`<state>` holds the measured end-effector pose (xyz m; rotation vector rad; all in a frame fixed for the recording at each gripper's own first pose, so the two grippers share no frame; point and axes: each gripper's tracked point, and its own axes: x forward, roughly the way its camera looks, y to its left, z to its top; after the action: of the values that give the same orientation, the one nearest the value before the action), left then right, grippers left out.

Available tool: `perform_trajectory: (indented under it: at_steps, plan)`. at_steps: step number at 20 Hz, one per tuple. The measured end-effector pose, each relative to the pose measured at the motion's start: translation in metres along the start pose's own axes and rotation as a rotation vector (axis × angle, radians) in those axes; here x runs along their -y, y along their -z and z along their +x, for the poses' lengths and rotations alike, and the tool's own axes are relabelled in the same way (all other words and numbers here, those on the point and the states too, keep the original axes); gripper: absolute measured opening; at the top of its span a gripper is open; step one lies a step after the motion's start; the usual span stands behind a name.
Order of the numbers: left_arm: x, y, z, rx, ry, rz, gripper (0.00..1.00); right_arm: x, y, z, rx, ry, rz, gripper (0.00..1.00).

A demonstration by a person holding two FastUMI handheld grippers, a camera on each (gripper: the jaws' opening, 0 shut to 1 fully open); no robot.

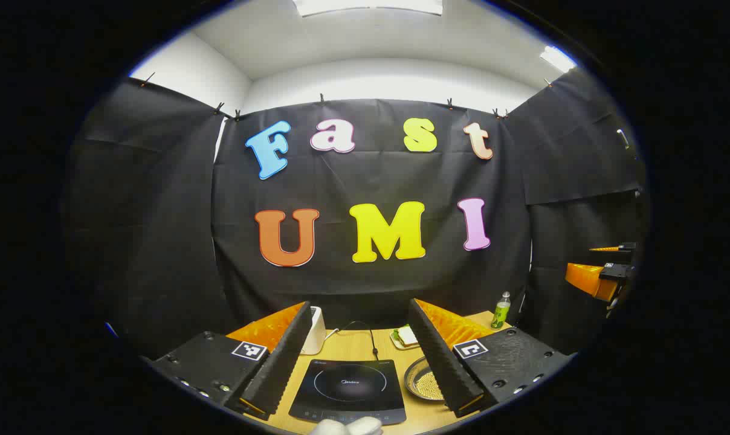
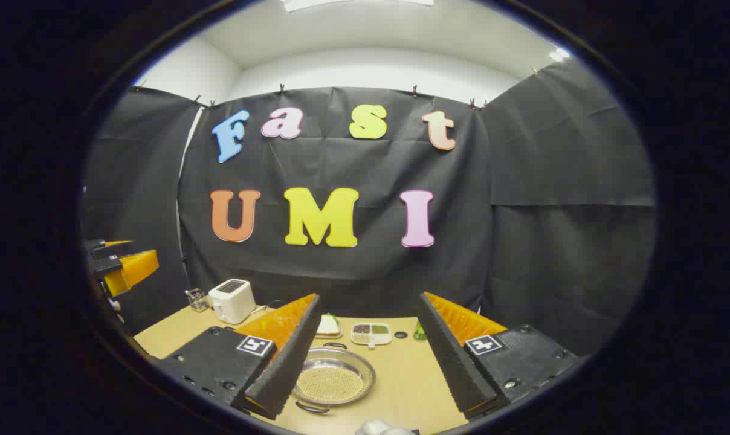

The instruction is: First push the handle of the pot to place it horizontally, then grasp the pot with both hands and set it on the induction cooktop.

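Note:
The pot [image 2: 332,380] is a shallow metal pan holding pale grains, on the wooden table just ahead of my right gripper [image 2: 370,297]. One dark handle [image 2: 335,345] sits at its far rim, the other [image 2: 310,408] at its near rim. The right gripper is open, above the table with nothing between its fingers. In the left gripper view the black induction cooktop [image 1: 347,389] lies below my open left gripper [image 1: 360,305]. The pot [image 1: 422,380] sits just right of the cooktop, partly hidden behind a finger [image 1: 443,362]. Each gripper, right [image 1: 600,275] and left [image 2: 120,266], appears at the other view's edge.
A white toaster [image 2: 232,300] and a glass [image 2: 197,298] stand at the back left. A sandwich plate [image 2: 329,326], a divided dish [image 2: 371,332] and a green bottle [image 1: 501,310] line the back. A cable [image 1: 371,338] runs from the cooktop. Something white [image 1: 347,426] shows at the bottom edge.

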<state>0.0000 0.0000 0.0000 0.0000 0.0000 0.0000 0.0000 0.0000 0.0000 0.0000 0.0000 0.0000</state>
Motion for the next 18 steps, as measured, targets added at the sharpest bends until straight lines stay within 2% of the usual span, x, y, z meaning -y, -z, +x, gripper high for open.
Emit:
perform_trajectory:
  at_steps: [1, 14, 15, 16, 18]
  plan:
    - [0.001, -0.001, 0.0, 0.001, 0.0, 0.003, 0.96, -0.001, 0.001, 0.0, 0.0, 0.0, -0.005, 0.96]
    - [-0.005, 0.003, -0.007, 0.004, -0.011, 0.013, 0.96, -0.002, 0.003, -0.002, 0.009, 0.018, -0.004, 0.96]
    - [-0.006, 0.003, -0.007, 0.004, -0.013, 0.014, 0.96, -0.004, 0.003, 0.0, 0.012, 0.012, 0.0, 1.0]
    - [-0.008, 0.003, -0.007, 0.005, -0.016, 0.014, 0.96, -0.008, 0.004, 0.001, 0.006, 0.007, 0.004, 0.96]
    - [-0.013, 0.006, -0.008, 0.003, -0.023, 0.014, 0.96, -0.018, 0.008, 0.005, -0.009, -0.025, 0.023, 0.97]
